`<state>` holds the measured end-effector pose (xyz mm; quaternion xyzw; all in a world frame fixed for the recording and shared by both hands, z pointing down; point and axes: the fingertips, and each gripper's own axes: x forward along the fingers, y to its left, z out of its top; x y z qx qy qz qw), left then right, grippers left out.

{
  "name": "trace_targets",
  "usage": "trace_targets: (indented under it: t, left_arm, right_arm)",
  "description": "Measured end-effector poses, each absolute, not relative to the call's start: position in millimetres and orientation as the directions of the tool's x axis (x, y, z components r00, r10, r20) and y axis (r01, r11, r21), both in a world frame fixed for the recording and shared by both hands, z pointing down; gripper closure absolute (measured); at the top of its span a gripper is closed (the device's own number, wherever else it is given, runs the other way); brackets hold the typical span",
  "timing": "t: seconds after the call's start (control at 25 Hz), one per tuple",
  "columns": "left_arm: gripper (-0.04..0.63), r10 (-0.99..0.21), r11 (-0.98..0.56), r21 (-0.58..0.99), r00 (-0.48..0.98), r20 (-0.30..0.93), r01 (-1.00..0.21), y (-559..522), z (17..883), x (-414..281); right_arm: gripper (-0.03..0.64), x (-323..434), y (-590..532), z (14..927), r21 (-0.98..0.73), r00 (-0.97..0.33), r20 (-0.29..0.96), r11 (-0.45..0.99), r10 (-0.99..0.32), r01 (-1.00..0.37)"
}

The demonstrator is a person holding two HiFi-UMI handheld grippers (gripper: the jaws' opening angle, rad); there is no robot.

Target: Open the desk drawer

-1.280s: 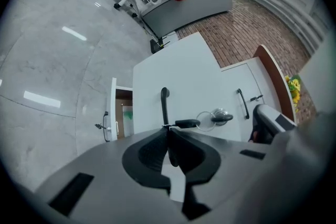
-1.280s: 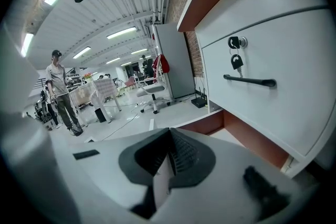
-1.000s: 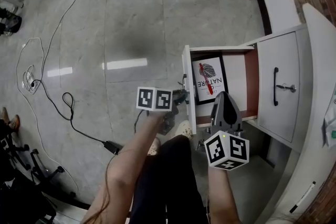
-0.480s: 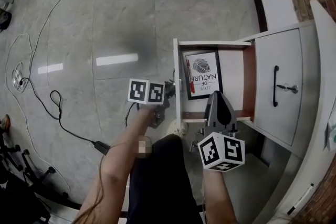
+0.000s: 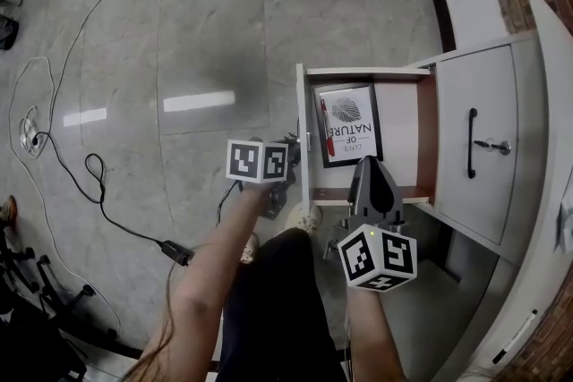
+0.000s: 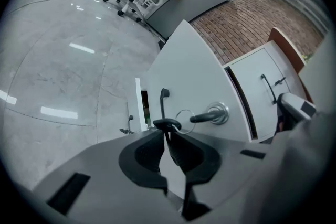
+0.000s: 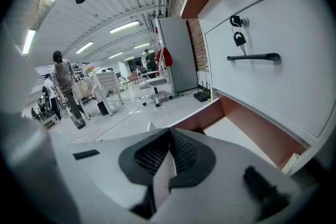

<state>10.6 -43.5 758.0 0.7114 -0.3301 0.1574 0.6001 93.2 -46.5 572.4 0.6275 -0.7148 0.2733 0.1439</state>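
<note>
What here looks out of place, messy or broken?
Nothing is spilled or broken. The drawer stands pulled out, with a booklet and a red pen lying tidily inside. Only the loose cables straggling over the floor look untidy.

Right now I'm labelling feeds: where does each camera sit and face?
Head view: on the head, facing steeply down at the open drawer; forearms, legs, left gripper, right gripper show.
Left gripper view: on that gripper, facing the drawer front; jaws shut on drawer handle.
Right gripper view: on that gripper, facing across the drawer into the room; jaws together.
Shared: all show the cabinet door.
</note>
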Motion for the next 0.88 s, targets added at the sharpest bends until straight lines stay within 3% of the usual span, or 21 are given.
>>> trace_targets:
  t: [0.24,0.44,0.88]
  left_arm:
    - [0.569,-0.29,-0.156,0.647,0.661,0.692,-0.746,-39,748,-3]
    - [0.569,-0.337,-0.136,0.59,0.597,0.728,-0.796,-38,731,-35]
    - [0.586,-0.555,-0.22,0.538,0.558,0.616,-0.813,-52,606,-63]
  right_arm:
    - [0.604,92,-48,564,-0.218,-0.173,0.541,0.062,-0.823,-0.974]
    - [0.604,92,-49,552,-0.229,-0.174,0.537,0.056,-0.825,-0.972]
    - [0.604,69,-49,490,-0.269,-0.204,0.514,0.069,-0.833,-0.961]
